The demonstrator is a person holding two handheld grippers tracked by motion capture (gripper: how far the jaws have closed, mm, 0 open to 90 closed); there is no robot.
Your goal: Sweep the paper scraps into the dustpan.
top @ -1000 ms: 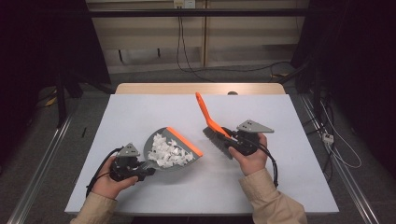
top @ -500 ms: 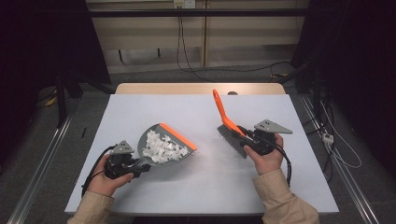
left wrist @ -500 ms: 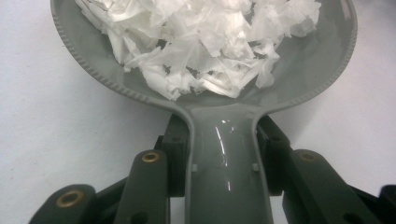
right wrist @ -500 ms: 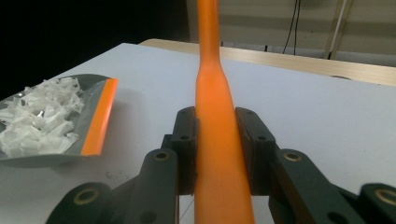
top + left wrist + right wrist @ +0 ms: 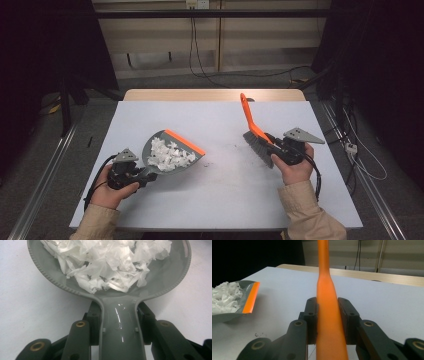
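A grey dustpan (image 5: 170,150) with an orange front lip rests on the white table, holding a heap of white paper shreds (image 5: 167,155). My left gripper (image 5: 142,172) is shut on the dustpan's grey handle (image 5: 121,332), its pads (image 5: 94,322) pressing both sides; the shreds (image 5: 110,262) lie just beyond. At the right, my right gripper (image 5: 274,147) is shut on the orange handle (image 5: 329,315) of a hand brush (image 5: 252,132). Its grey bristles (image 5: 257,149) point toward the table's middle and the handle slants up and away. The dustpan (image 5: 234,302) sits to that gripper's left.
A few dark specks (image 5: 220,162) lie on the table (image 5: 210,200) between dustpan and brush. The wooden back edge (image 5: 210,95) meets a dark floor with cables. Black cables trail from both grippers toward the table's front edge.
The right hand carried the brush to the right, away from the dustpan. The left hand and dustpan stayed nearly in place.
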